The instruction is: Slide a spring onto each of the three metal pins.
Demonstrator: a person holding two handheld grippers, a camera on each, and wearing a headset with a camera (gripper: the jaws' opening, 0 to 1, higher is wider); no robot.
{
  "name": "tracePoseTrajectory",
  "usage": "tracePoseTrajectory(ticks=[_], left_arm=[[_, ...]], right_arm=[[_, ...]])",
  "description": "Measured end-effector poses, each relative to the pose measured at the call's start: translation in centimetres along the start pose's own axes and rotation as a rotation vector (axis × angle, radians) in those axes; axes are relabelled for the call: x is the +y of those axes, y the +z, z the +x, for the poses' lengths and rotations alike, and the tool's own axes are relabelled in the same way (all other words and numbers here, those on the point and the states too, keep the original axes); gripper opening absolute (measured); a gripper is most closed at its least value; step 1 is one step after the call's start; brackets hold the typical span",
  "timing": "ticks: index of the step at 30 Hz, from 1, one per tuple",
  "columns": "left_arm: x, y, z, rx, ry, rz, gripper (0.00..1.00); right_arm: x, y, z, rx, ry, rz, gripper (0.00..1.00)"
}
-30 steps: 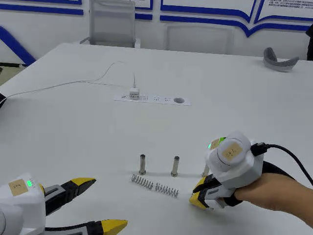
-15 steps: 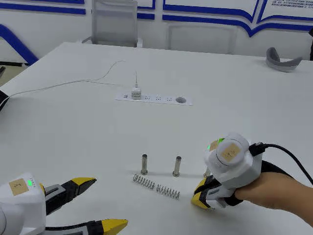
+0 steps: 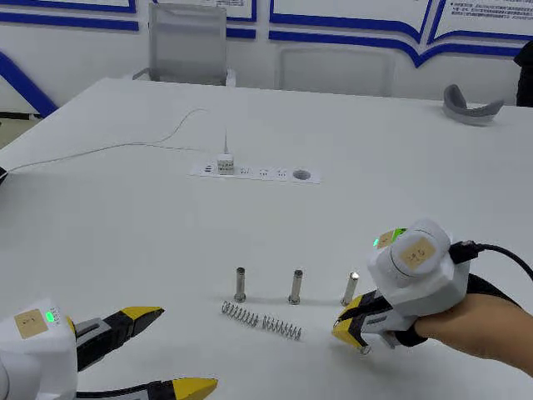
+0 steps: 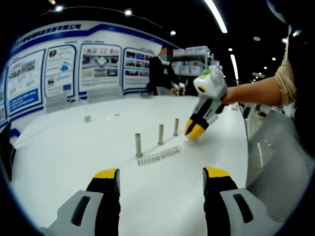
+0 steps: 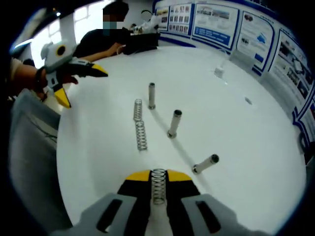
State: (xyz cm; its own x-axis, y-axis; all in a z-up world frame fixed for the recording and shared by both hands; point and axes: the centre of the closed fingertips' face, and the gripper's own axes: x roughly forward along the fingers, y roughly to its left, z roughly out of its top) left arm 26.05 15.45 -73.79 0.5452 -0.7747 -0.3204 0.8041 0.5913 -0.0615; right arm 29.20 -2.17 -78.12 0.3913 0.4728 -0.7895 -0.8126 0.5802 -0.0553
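Right hand-held gripper [image 3: 350, 327] pinching one spring [image 5: 158, 189] just beside the nearest pin [image 3: 351, 288]. Probably light, bendy and easily flicked away, so grip gently mid-coil. Left hand-held gripper [image 4: 161, 173] is spread, and two loose springs [image 3: 281, 326] lie on the table [image 3: 125, 217].

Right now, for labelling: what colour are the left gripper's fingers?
The fingers are black, yellow-tipped; see left gripper view.

Loads of bare table [image 3: 108, 217] between the power strip [image 3: 254, 172] and the 3 pins [image 3: 296, 286]. Toward the near edge, 2 springs [image 3: 241, 314] lie just in front of them, and the right gripper [image 3: 348, 327] crowds the rightmost pin.
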Motion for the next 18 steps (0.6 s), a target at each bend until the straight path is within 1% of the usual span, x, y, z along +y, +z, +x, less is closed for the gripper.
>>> tracePoseTrajectory(ticks=[18], left_arm=[[-0.1, 0.2, 0.0, -0.002, -0.008, 0.003, 0.70]], right_arm=[[-0.4, 0.0, -1.4, -0.044, -0.033, 0.038, 0.12]])
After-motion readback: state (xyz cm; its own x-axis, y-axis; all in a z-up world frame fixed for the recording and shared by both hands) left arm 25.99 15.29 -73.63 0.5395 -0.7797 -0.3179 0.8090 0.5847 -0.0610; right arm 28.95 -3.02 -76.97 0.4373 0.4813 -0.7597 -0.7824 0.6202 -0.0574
